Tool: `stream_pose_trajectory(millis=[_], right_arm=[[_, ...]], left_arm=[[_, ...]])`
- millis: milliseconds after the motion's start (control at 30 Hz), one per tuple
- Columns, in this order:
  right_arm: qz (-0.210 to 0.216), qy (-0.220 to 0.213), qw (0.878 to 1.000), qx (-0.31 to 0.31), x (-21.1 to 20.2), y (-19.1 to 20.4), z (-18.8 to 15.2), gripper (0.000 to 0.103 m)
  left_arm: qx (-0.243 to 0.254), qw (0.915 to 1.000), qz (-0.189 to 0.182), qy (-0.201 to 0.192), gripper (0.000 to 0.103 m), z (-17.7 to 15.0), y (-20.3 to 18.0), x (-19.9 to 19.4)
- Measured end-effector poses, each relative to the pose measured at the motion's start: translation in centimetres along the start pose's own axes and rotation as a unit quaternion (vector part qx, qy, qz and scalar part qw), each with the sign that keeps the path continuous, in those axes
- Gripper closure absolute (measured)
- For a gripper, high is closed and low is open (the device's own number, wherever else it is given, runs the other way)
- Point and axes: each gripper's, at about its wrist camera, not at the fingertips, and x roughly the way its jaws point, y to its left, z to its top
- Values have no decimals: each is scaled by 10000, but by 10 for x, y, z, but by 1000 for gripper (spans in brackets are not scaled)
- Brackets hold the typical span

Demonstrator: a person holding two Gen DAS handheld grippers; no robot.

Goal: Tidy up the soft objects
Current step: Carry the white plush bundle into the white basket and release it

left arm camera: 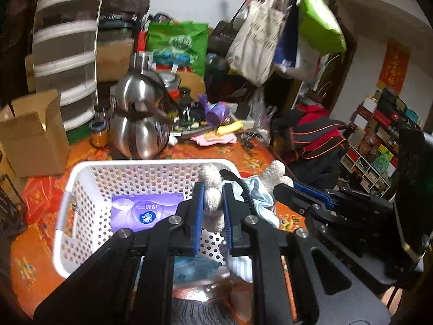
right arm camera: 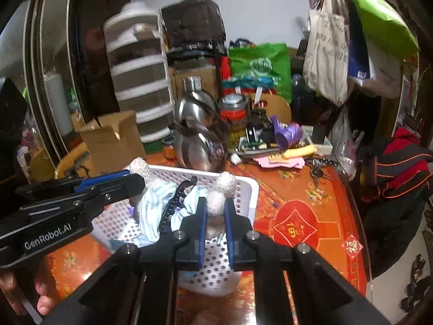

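Two grippers, both clamped on one plush toy [left arm camera: 213, 189] wearing pale blue cloth: left gripper [left arm camera: 210, 211] pinching a fuzzy white limb, right gripper [right arm camera: 215, 211] pinching another. Toy held above one white perforated basket [left arm camera: 81, 189], near its 3 o'clock wall in the left wrist view. One purple tissue pack [left arm camera: 146, 208] inside basket, at 9 o'clock from left gripper. Beyond, on orange patterned surface [right arm camera: 311, 189]: one steel gourd flask [left arm camera: 140, 124] at 12 o'clock, one cardboard box [left arm camera: 32, 140] at 10 o'clock.
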Motion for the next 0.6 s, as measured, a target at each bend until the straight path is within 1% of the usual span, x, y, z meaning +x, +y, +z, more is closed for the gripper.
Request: stream_pose_trajectory(millis=[100, 233, 400, 467, 500, 567, 600], right_arm=[[-122, 174, 9998, -56, 23, -5, 0, 92], [-75, 211, 9997, -5, 39, -11, -3, 92], [-70, 371, 9993, 27, 56, -15, -10, 92], [-52, 387, 9992, 17, 61, -14, -13, 92], [-53, 396, 9992, 8, 62, -13, -14, 92], [-111, 442, 9990, 2, 64, -11, -14, 90], [-145, 392, 9991, -14, 63, -10, -15, 88]], left_arm=[[-39, 9999, 59, 145, 91, -4, 3, 27], [10, 9995, 158, 279, 91, -12, 5, 52], [-4, 9989, 192, 416, 90, -22, 15, 71], [-46, 9989, 131, 438, 90, -26, 19, 73], [-60, 9990, 66, 441, 89, -27, 21, 75], [-56, 9991, 102, 414, 82, -30, 24, 76], [-80, 9991, 134, 403, 72, -30, 26, 76]])
